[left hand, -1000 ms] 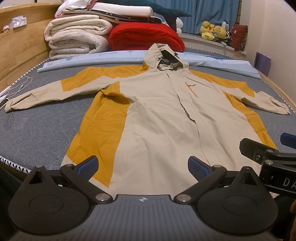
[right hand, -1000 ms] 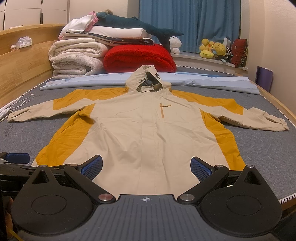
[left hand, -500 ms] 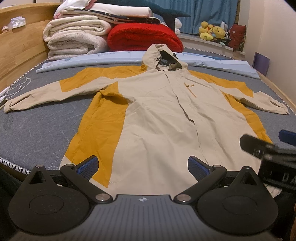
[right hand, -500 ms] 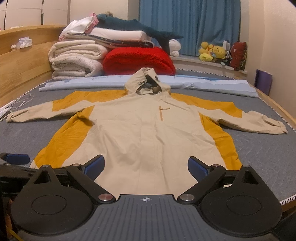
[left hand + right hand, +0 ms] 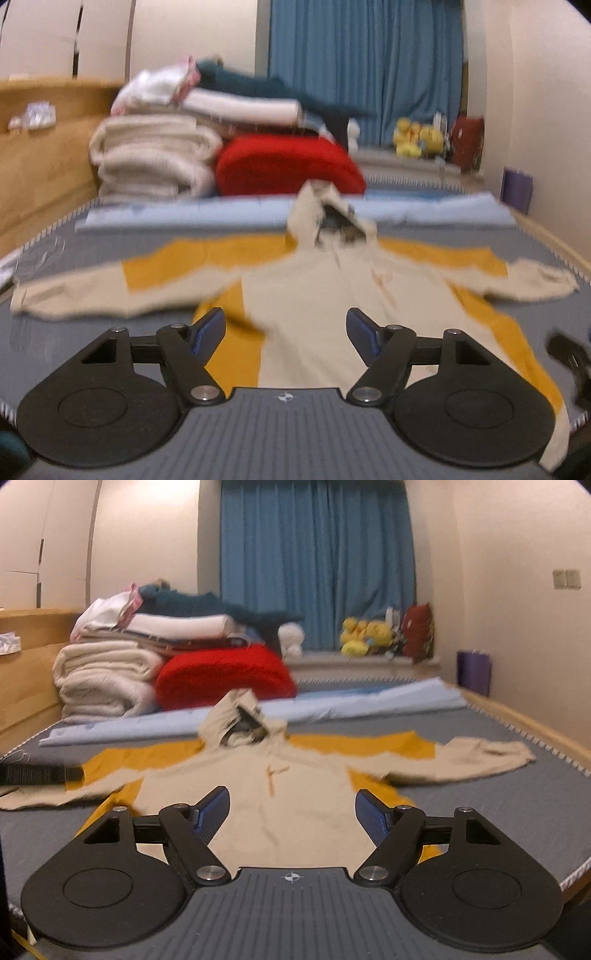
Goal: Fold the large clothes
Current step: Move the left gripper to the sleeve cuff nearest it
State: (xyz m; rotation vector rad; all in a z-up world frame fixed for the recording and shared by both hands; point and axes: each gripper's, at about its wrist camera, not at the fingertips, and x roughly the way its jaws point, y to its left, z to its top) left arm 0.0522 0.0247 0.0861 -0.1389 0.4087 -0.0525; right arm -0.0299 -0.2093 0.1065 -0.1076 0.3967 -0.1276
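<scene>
Broadly, a grey quilted mattress fills both wrist views, running back to a wooden headboard at nine o'clock and a blue curtain at twelve. On it, spread flat with the front up, lies the hooded jacket, beige with mustard-yellow panels along the shoulders and sides. Its hood points to twelve o'clock, one sleeve reaches toward three o'clock and the other toward nine, and its hem comes down to six o'clock, under the gripper bodies. In the left wrist view the same jacket is smeared by motion blur.

Beyond the hood a long pale-blue folded sheet lies across the mattress. Behind it, at about ten o'clock, sits a stack of cream quilts with white and teal bedding on top, and just beside it a red rolled blanket. Yellow plush toys sit on the sill at about one o'clock, with a purple bag against the wall near two.

The right gripper hangs over the lower part of the jacket with its blue-padded fingers spread wide and nothing between them. The left gripper is likewise spread apart and holding nothing, above the jacket's lower body.
</scene>
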